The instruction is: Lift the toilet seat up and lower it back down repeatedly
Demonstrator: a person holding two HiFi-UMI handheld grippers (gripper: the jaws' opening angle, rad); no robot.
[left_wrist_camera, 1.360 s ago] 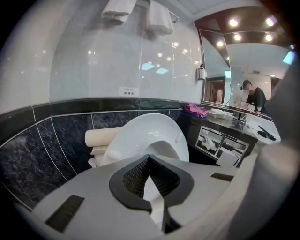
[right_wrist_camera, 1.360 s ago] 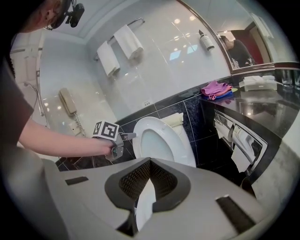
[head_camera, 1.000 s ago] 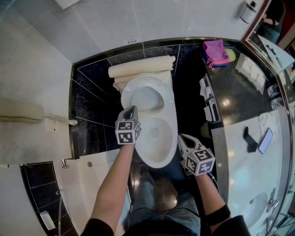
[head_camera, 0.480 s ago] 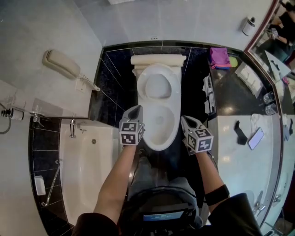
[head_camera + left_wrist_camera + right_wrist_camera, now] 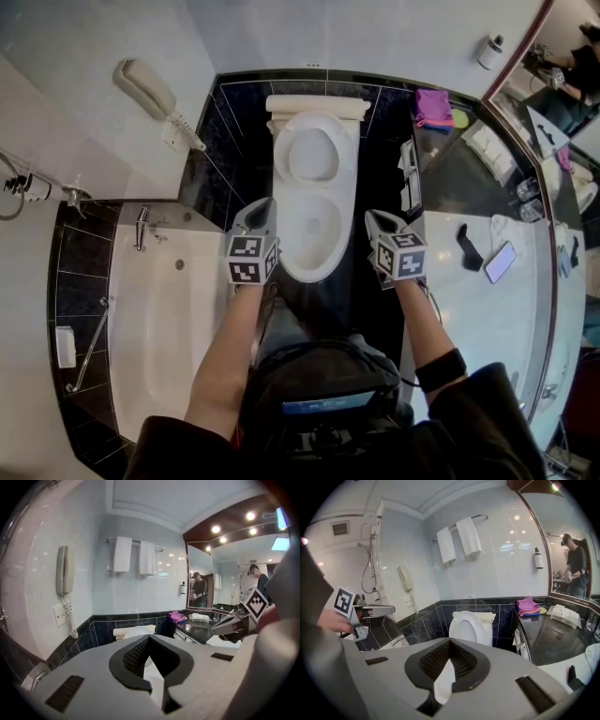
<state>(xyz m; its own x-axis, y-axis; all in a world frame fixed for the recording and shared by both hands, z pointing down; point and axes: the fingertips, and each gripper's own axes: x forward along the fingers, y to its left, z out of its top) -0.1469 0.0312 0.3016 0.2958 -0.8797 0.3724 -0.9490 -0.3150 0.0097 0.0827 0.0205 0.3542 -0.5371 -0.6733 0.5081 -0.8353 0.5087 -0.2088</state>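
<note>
Seat (image 5: 291,157) is raised, toilet (image 5: 316,268) flanked by tub (image 5: 169,328) and counter (image 5: 487,323); left gripper (image 5: 265,206) and right gripper (image 5: 372,219) are closed on nothing.

Head camera looks steeply down on the toilet (image 5: 314,202) from above; both gripper cameras, lower and flanking it, face the rear wall (image 5: 501,569), sharing towels (image 5: 131,555) and wall phone (image 5: 64,570).

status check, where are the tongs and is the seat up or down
Left tongs and right tongs shut, empty, either side of the bowl. Toilet seat up. Nothing in the way.
</note>
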